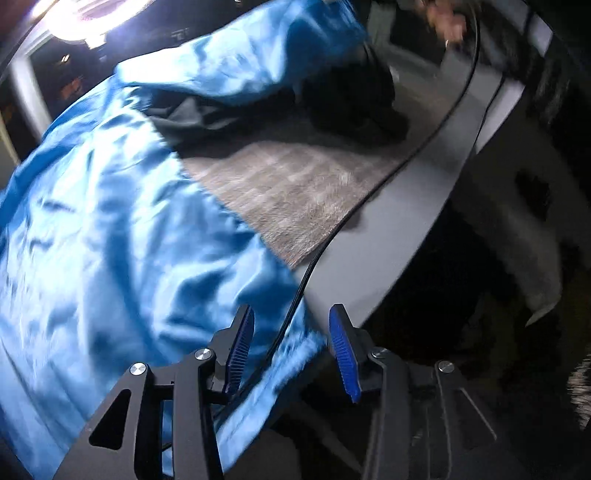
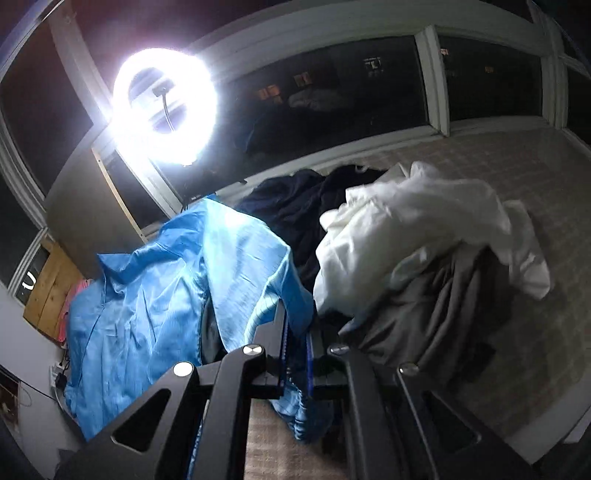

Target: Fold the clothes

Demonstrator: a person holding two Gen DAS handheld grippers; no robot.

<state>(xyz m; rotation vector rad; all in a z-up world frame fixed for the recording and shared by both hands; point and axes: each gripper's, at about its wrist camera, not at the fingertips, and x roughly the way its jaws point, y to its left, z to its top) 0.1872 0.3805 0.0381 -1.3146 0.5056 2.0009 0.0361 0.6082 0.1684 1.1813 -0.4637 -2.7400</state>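
A shiny blue garment (image 1: 110, 229) lies spread over the left half of the left wrist view, and its hem runs under my left gripper (image 1: 291, 325). That gripper is open, with only a black cable (image 1: 369, 195) and the hem showing in the gap. In the right wrist view the same blue garment (image 2: 162, 291) hangs lifted, a fold of it pinched in my right gripper (image 2: 297, 332), which is shut on the cloth.
A pile of clothes sits behind: a white piece (image 2: 417, 229), a grey one (image 2: 436, 314) and a dark navy one (image 2: 291, 214). The surface is a beige patterned cover (image 1: 295, 184) with a grey edge (image 1: 399, 221). A ring light (image 2: 164, 107) glares at the upper left. A person's hand (image 1: 443, 22) shows at the top.
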